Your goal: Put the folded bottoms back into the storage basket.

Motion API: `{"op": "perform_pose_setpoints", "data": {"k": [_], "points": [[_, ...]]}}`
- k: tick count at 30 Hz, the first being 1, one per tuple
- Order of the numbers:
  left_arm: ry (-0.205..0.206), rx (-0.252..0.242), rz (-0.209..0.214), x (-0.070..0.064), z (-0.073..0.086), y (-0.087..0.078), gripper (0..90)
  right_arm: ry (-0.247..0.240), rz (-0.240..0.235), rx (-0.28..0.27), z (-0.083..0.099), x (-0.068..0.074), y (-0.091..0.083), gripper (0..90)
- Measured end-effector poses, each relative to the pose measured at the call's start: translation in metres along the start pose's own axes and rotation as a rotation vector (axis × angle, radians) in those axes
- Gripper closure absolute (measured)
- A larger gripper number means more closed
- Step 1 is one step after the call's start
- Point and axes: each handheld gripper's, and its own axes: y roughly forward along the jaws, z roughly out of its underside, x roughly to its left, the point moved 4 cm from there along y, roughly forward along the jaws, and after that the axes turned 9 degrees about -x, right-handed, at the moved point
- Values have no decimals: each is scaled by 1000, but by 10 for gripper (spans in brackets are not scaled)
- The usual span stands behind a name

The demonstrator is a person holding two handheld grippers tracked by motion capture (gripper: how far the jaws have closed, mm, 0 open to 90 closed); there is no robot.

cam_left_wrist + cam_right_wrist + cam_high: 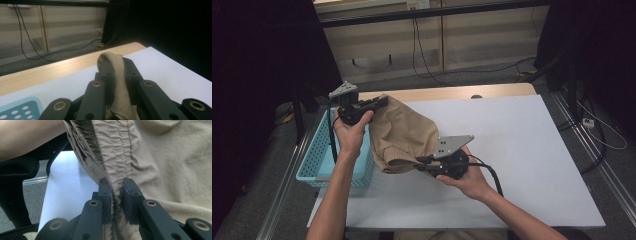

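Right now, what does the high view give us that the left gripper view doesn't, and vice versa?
High view: the right tongs pinching the gathered hem of the tan fabric garment, and the whole light-blue perforated plastic basket at the white table's left edge. Left gripper view: close up, a fold of the garment clamped between the left tongs' jaws. Both: garment, left tongs, white table, wooden strip, basket.

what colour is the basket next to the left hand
Light blue, with a perforated wall; the basket shows best in the high view, at the table's left edge.
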Motion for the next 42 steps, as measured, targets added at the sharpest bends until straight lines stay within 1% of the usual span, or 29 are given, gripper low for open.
{"op": "perform_pose_setpoints", "data": {"k": [3, 8, 9, 12, 15, 20, 23, 26, 28, 32, 34, 42], "points": [[4, -8, -14, 3, -5, -5, 817, -4, -6, -6, -5, 0, 4, 784], [8, -16, -20, 6, -10, -9, 817, -13, -16, -13, -12, -1, 11, 784], [14, -12, -30, 8, -12, -11, 817, -14, -18, -11, -13, -1, 12, 784], [14, -8, -28, 10, -12, -12, 817, -18, -23, -2, -16, -2, 14, 784], [9, -16, -33, 13, -15, -15, 817, -23, -25, 0, -19, -2, 17, 784], [7, -26, -39, 16, -21, -20, 817, -25, -30, -13, -25, -3, 22, 784], [9, -34, -49, 19, -26, -25, 817, -28, -33, -22, -29, -3, 24, 784], [8, -38, -49, 21, -27, -27, 817, -28, -36, -26, -31, -3, 26, 784], [5, -42, -57, 24, -28, -30, 817, -27, -41, -33, -33, -3, 29, 784], [-3, -51, -61, 27, -30, -33, 817, -27, -46, -39, -36, -3, 33, 784], [1, -49, -62, 28, -31, -34, 817, -30, -48, -40, -36, -3, 34, 784], [4, -68, -74, 32, -36, -42, 817, -32, -55, -52, -43, -3, 40, 784]]}}
